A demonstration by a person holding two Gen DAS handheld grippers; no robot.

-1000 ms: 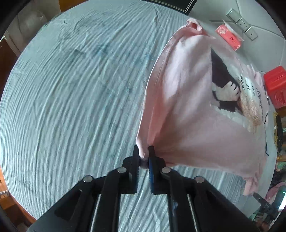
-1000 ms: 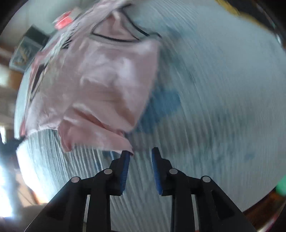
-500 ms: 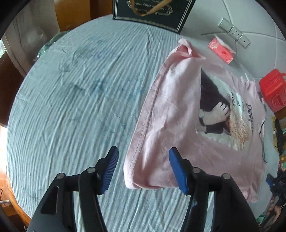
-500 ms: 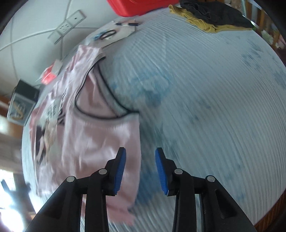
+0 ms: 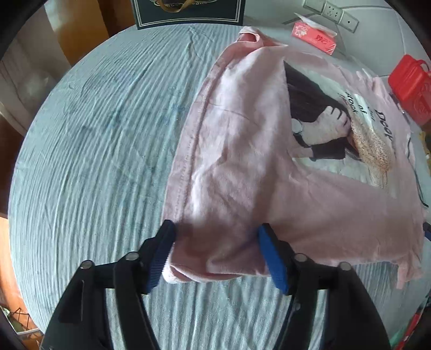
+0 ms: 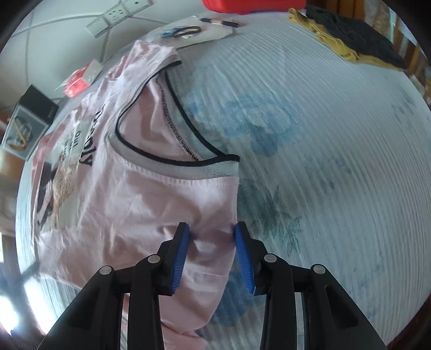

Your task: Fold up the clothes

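Observation:
A pink T-shirt (image 5: 256,161) with a printed picture and black lettering lies on a light blue ribbed cloth, one side folded over the print. My left gripper (image 5: 215,250) is open, its jaws straddling the folded hem corner of the shirt. In the right wrist view the shirt (image 6: 129,204) shows its grey collar with black trim. My right gripper (image 6: 212,253) is open, its jaws either side of the shoulder edge near the collar.
The light blue cloth (image 5: 94,161) covers the table. At the far edge stand a red tissue pack (image 5: 313,37), a red box (image 5: 410,86), a dark framed card (image 5: 188,10) and a power strip (image 5: 331,12). Dark and yellow clothes (image 6: 355,45) lie at the far right.
My left gripper let go of the shirt corner, opened wide and moved back down over the folded hem. My right gripper swung across and now straddles the shoulder by the collar.

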